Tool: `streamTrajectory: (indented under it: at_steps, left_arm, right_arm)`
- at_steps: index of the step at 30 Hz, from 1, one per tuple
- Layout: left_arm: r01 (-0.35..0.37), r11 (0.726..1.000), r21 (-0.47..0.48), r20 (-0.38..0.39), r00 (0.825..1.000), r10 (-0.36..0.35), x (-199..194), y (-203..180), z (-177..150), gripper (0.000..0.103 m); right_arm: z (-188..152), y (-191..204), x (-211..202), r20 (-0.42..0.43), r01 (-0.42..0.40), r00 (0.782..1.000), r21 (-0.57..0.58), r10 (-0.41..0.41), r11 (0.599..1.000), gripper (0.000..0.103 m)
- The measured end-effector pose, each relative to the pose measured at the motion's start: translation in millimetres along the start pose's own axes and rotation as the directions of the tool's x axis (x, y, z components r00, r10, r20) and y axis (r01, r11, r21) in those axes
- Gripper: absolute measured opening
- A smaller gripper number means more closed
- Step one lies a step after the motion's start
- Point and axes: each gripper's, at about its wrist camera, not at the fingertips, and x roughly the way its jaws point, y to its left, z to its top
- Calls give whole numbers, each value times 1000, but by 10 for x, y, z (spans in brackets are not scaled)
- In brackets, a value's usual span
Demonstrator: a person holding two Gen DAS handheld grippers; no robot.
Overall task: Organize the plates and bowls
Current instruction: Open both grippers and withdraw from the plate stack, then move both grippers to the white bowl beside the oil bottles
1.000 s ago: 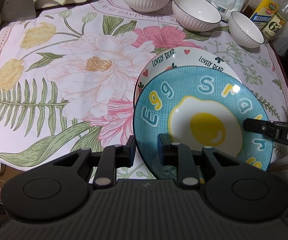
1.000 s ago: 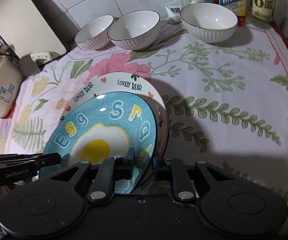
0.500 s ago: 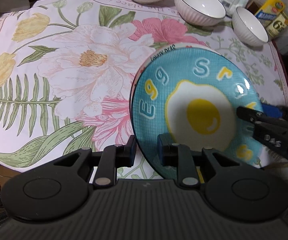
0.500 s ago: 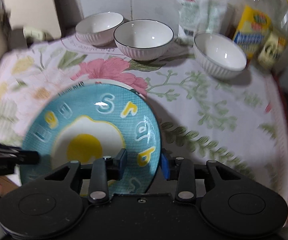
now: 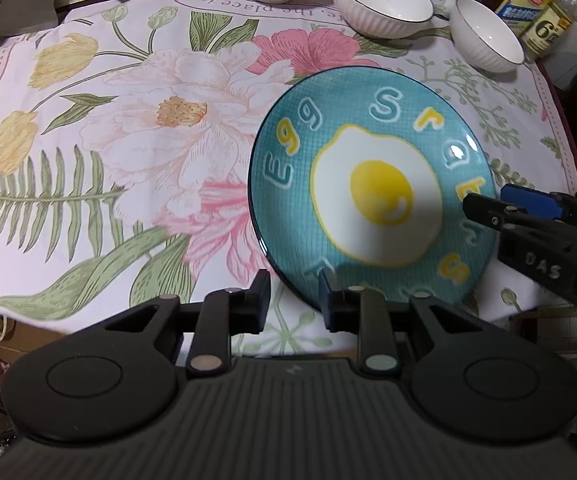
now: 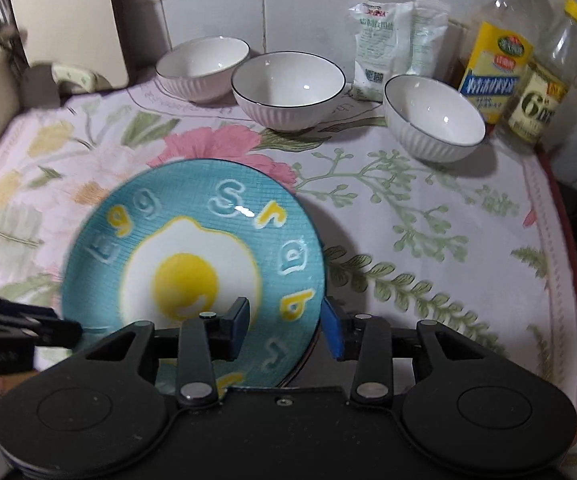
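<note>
Left wrist view: blue egg plate right of middle, hard, shiny, slippery, easy to break. Best held by the rim. Left gripper and right gripper both wide apart around its edge, not squeezing. Three white bowls along the top.

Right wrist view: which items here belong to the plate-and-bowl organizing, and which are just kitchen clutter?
Belongs to the job:
- blue egg plate, straddled by the right claw
- three white bowls: left bowl, middle bowl, right bowl

Just lying about:
- two oil bottles
- white packets
- cleaver handle
- floral tablecloth
</note>
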Motion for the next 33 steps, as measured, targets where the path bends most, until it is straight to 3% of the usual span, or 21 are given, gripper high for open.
streamTrajectory:
  at_steps: [2, 5, 12, 14, 17, 23, 33]
  left_arm:
    - [-9, 1000, 3, -2, 1000, 9, -85, -24, -53, 39]
    - [-25, 999, 33, -7, 1000, 25, -224, -93, -145, 42]
    - [-30, 994, 103, 35, 999, 27, -636, -276, -414, 48]
    - [-39, 993, 110, 49, 998, 33, -775, -332, -485, 50]
    - [-39, 991, 126, 82, 996, 28, -990, -418, -594, 54]
    - [-41, 988, 146, 138, 990, 21, -1344, -584, -735, 64]
    - [-34, 982, 184, 205, 979, -5, -1755, -867, -768, 67]
  right_arm:
    - [-29, -55, -110, 5, -60, 998, 41, 60, 997, 46]
    - [-85, -118, -288, 27, -121, 993, 76, 119, 990, 49]
    - [-267, -177, -838, 114, -184, 977, 25, 180, 983, 49]
    - [-321, -190, -1005, 134, -187, 974, 6, 184, 982, 53]
    - [-400, -170, -1237, 153, -162, 975, -25, 164, 986, 68]
    - [-560, -189, -1589, 182, -136, 973, -28, 139, 990, 69]
    - [-687, -406, -2046, 276, -136, 953, 14, 127, 991, 71]
